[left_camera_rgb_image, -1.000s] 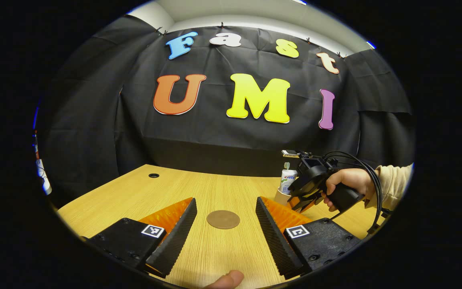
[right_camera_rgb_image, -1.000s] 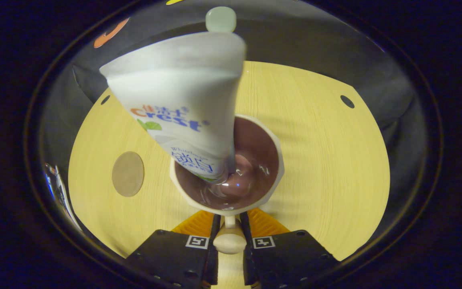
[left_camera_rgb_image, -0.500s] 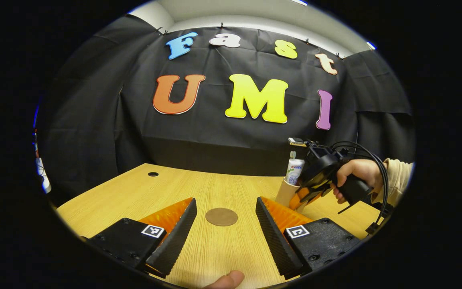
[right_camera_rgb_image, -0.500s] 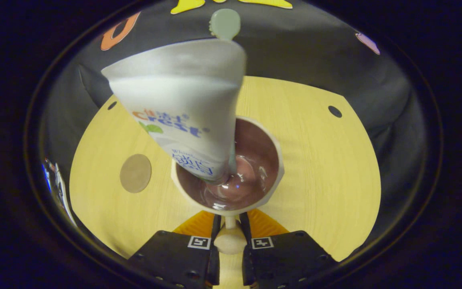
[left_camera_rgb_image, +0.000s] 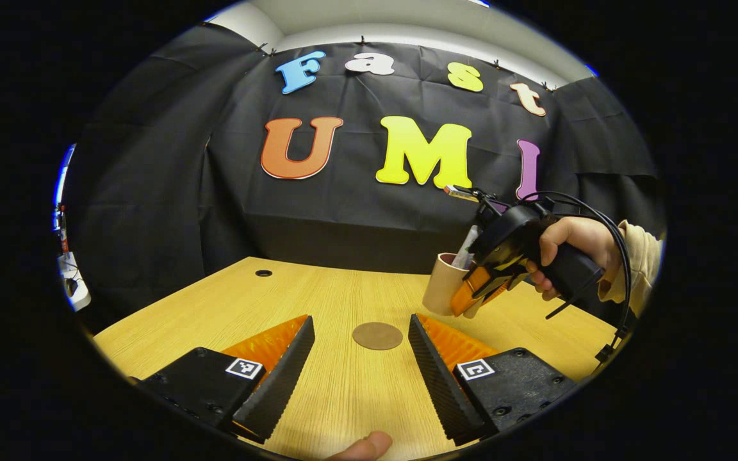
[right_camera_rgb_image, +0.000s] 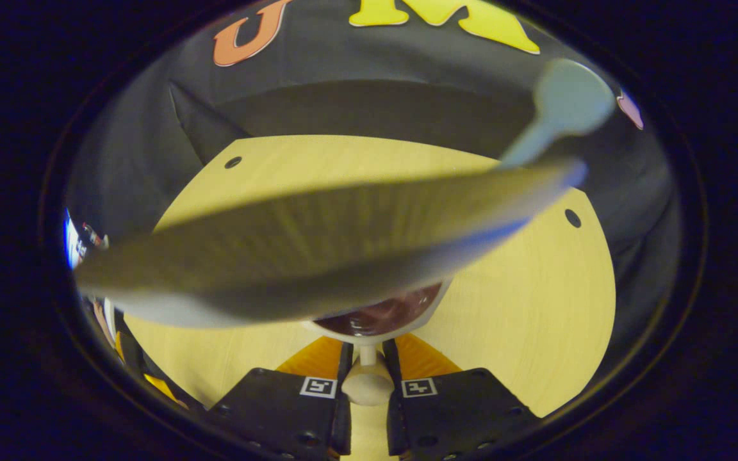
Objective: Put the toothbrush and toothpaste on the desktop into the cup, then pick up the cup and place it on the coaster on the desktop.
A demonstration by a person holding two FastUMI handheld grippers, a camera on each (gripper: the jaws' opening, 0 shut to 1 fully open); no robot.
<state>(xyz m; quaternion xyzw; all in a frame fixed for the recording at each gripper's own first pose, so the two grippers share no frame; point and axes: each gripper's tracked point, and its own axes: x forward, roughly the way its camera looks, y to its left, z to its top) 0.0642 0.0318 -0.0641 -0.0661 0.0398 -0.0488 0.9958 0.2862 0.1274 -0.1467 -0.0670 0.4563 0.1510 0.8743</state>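
A: Carrying the cup [left_camera_rgb_image: 441,291] by its handle: right claw [right_camera_rgb_image: 366,360] clamped tight on that small knob, pressed in from both sides. Hung well above the desk [left_camera_rgb_image: 318,301], tilted rather than upright.

B: Understood. And inside?

A: Held the toothpaste [right_camera_rgb_image: 318,250] and the toothbrush [right_camera_rgb_image: 566,102], both leaning out past the rim. Smeared broadly across the right gripper view, too blurred to show how either was seated. Looked loose in there, judging by that smear.

B: Left claw [left_camera_rgb_image: 361,322]?

A: Spread wide apart, gripping nothing. Sat low over the desk, with the coaster [left_camera_rgb_image: 377,335] lying flat just beyond the tips and between them. Well apart from the cup.

B: Handling?

A: Probably light but top-heavy, given a tall tube and a long brush in a shallow seat. Seemed rigid and smooth, maybe ceramic or hard plastic, so likely to chip if set down hard. Gripped only by a narrow handle, so prone to swinging or twisting about the fingers. Best taken on the handle close to the wall, and levelled before lowering.

B: Risk?

A: Spilling the contents while tilted. Also landing off-centre on such a small coaster. Called for a slow, upright descent.
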